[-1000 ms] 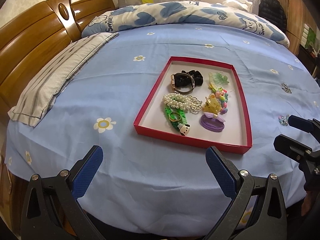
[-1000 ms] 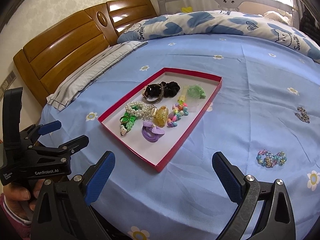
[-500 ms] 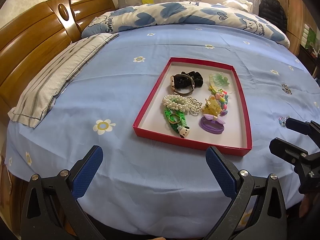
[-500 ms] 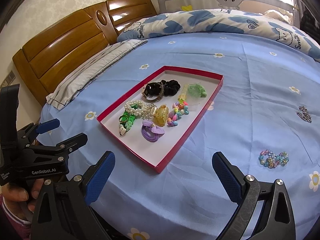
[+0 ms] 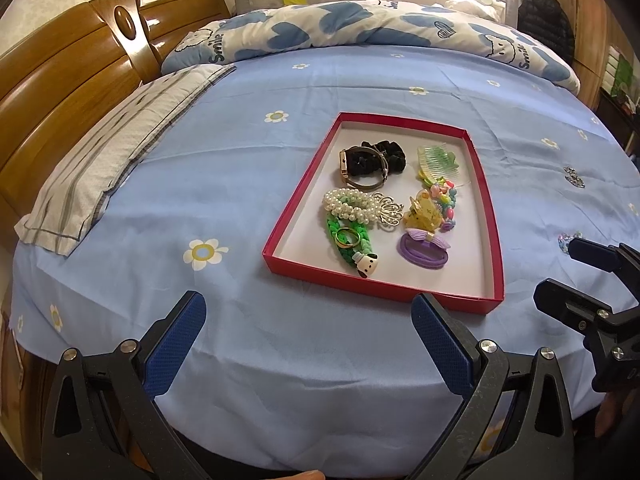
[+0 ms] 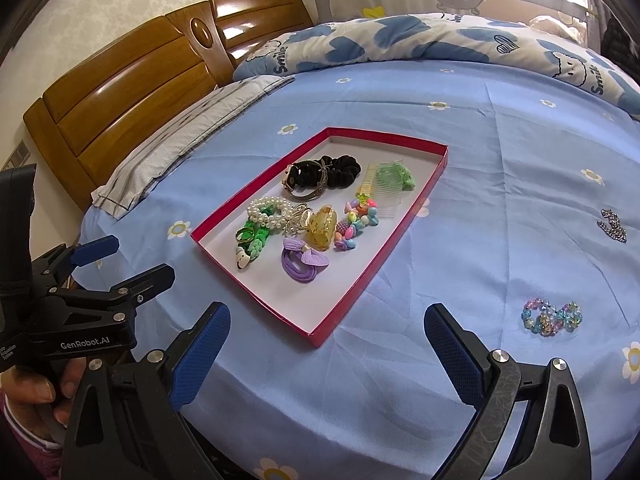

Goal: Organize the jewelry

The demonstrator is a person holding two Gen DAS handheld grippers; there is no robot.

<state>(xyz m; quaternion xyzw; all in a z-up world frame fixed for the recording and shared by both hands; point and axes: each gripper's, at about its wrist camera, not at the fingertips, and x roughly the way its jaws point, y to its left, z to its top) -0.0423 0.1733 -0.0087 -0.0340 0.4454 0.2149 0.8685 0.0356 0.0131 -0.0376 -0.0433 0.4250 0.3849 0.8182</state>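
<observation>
A red tray (image 5: 288,216) (image 6: 384,264) lies on the blue bedsheet and holds several pieces: a black scrunchie with a watch (image 5: 370,160), a pearl bracelet (image 5: 348,204), a green chain with a gold ring (image 5: 348,238), a purple hair tie (image 5: 422,250), a yellow claw clip (image 6: 320,228), a green comb (image 6: 386,184). A colourful bead bracelet (image 6: 551,317) and a rhinestone clip (image 6: 612,226) lie on the sheet right of the tray. My left gripper (image 5: 308,344) is open and empty before the tray. My right gripper (image 6: 326,354) is open and empty at the tray's near corner.
A striped pillow (image 5: 116,160) lies at the left by the wooden headboard (image 5: 60,80). A blue-and-white duvet (image 5: 360,32) is bunched along the far side. The bed's near edge runs just below both grippers.
Both grippers have drawn back and down slightly from the tray. Nothing on the bed has moved, and both grippers stay open.
</observation>
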